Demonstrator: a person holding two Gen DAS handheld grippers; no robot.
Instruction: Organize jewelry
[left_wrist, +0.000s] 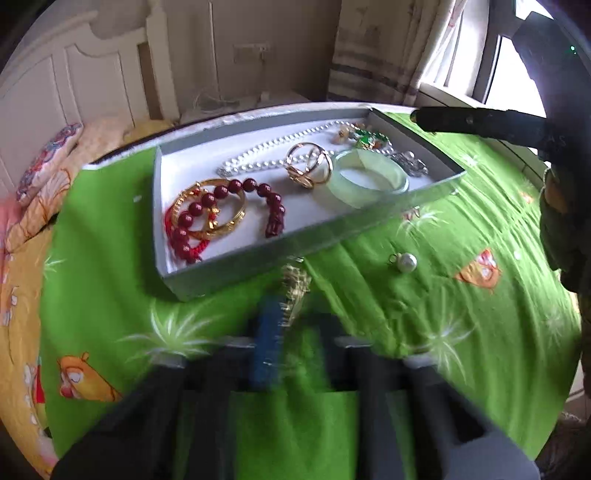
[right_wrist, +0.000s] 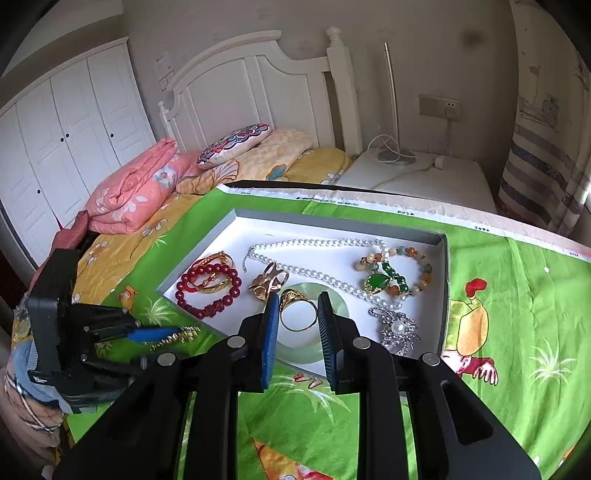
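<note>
A grey tray (left_wrist: 258, 254) (right_wrist: 443, 280) with a white floor lies on the green cloth. It holds a red bead bracelet (left_wrist: 221, 195) (right_wrist: 207, 280), gold bangles (left_wrist: 229, 218), a pearl necklace (right_wrist: 314, 273), a jade bangle (left_wrist: 373, 177), a green pendant bracelet (right_wrist: 380, 282) and a silver brooch (right_wrist: 397, 328). My right gripper (right_wrist: 297, 314) is shut on a gold ring (right_wrist: 295, 308) over the tray's near side. My left gripper (left_wrist: 291, 295) (right_wrist: 173, 336), blurred, is shut on a gold chain piece (left_wrist: 295, 284) just outside the tray's near wall.
A loose pearl earring (left_wrist: 404, 262) lies on the green cloth (left_wrist: 443, 295) right of my left gripper. The bed holds a pink quilt (right_wrist: 136, 192) and pillows (right_wrist: 236, 142). A white nightstand (right_wrist: 424, 177) with a lamp stands behind, by a curtain.
</note>
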